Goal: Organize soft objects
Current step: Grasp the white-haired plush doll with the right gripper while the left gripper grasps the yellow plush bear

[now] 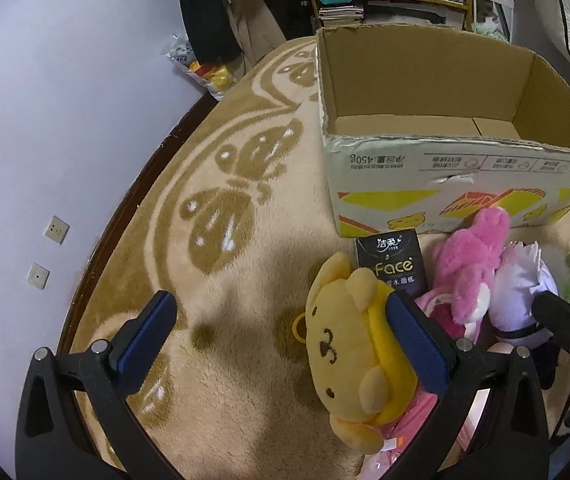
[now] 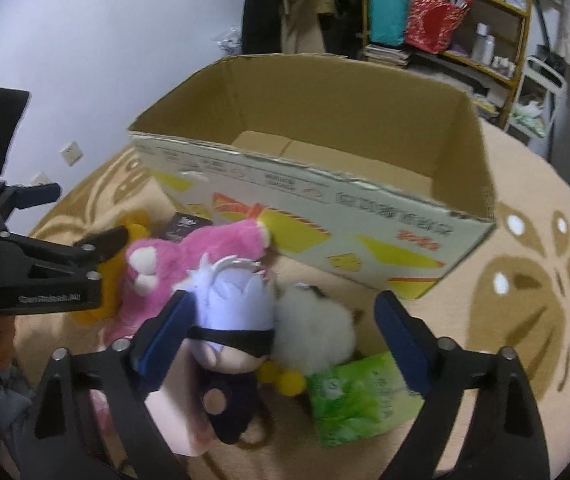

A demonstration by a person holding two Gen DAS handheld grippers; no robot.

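Observation:
On the beige fleece blanket, a yellow plush dog lies between the fingers of my left gripper, close against the right pad; the jaws stand wide and open. Behind the dog are a black tissue pack and a pink plush. My right gripper is open, straddling a lavender-haired doll with a black blindfold and a white fluffy plush. A green tissue pack lies just below them. An open cardboard box stands behind the pile, with nothing visible inside.
The patterned blanket ends at a dark wooden edge by the white wall on the left. Hanging clothes and a shelf with bags and bottles stand beyond the box. The left gripper shows at the right view's left side.

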